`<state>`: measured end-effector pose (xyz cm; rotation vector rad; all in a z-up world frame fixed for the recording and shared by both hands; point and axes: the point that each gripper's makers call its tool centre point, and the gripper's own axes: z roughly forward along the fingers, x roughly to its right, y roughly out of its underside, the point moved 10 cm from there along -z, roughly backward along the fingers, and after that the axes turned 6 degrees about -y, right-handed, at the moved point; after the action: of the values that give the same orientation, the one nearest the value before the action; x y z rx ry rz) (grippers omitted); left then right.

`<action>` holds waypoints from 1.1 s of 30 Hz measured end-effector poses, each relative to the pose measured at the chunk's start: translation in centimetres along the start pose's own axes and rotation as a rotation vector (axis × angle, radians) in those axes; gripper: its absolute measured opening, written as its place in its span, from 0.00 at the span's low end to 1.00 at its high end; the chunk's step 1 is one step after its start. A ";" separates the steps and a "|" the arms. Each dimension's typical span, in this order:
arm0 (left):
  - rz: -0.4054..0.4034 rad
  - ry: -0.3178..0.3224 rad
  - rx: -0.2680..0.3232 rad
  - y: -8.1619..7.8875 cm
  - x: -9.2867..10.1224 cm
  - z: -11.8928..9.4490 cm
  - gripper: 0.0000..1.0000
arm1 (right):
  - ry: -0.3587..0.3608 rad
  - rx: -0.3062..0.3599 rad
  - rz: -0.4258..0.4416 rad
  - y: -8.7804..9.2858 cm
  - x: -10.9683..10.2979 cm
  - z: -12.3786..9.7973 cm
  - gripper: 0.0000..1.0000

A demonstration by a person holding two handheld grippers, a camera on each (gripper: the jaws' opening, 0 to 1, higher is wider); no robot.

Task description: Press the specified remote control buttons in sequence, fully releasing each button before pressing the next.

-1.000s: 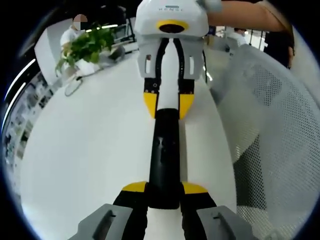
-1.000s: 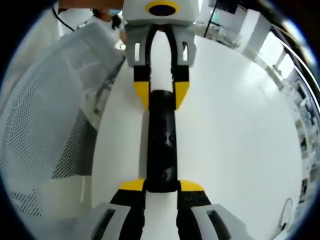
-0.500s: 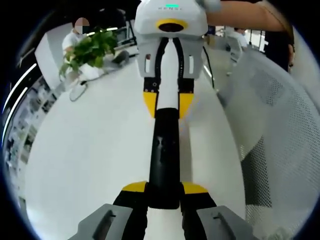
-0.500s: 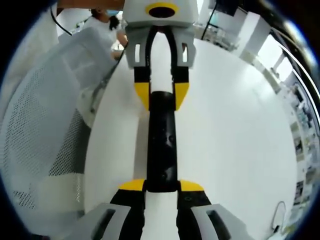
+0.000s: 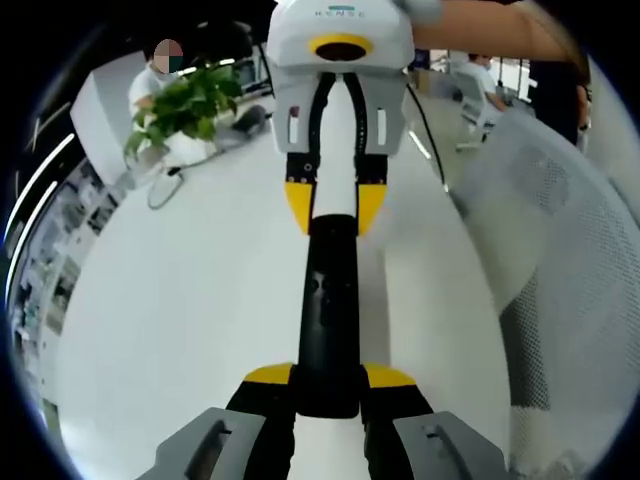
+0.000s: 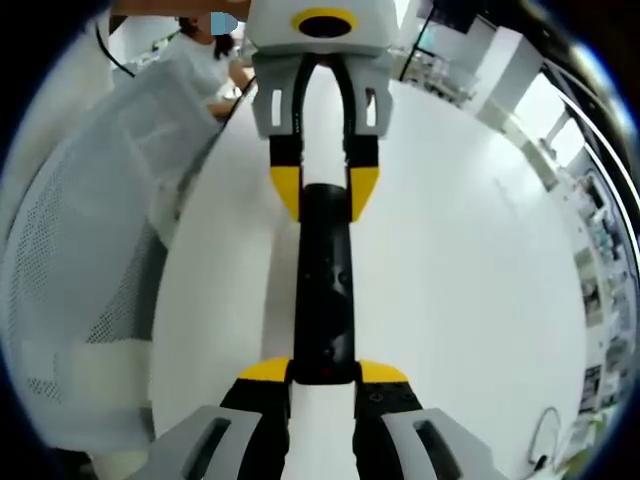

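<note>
Long black bar-shaped remote control (image 5: 327, 320) held end to end between both claws, above a round white tabletop (image 5: 180, 320); near end clamped by the yellow-tipped left gripper (image 5: 328, 378), far end clamped by the yellow-tipped right gripper (image 5: 331, 205) entering from the top of the left gripper view. Same arrangement mirrored in the right gripper view: remote control (image 6: 325, 290) gripped at its near end by the right gripper (image 6: 323, 372) and at its far end by the left gripper (image 6: 324, 190). Both ends of the remote hidden inside the jaws; button faces dark and hard to make out, only faint marks visible. White mesh-backed chair (image 5: 570, 300) along the tabletop's edge, cut off by the view border; seen again in the right gripper view (image 6: 90, 250). Green leafy potted plant (image 5: 185, 100) at the tabletop's far edge, pot obscured; thin cable loop (image 5: 160, 190) lying beside it. Compared with one second ago: grip on the remote unchanged, both claws still clamped; background shifted with camera motion, more tabletop edge and chair now visible.
</note>
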<state>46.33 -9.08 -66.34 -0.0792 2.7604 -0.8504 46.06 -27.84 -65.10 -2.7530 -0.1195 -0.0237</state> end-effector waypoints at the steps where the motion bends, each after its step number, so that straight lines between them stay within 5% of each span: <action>1: 0.001 0.000 -0.001 -0.1 0.0 0.0 0.23 | 0.000 0.001 0.000 0.0 0.1 0.0 0.20; 33: 0.019 -0.006 -0.007 0.3 -4.6 2.3 0.23 | 0.030 0.001 0.018 1.1 4.4 0.9 0.20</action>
<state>51.34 -9.49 -67.37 -0.0571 2.7547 -0.8344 50.54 -28.15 -66.22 -2.7514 -0.0867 -0.0601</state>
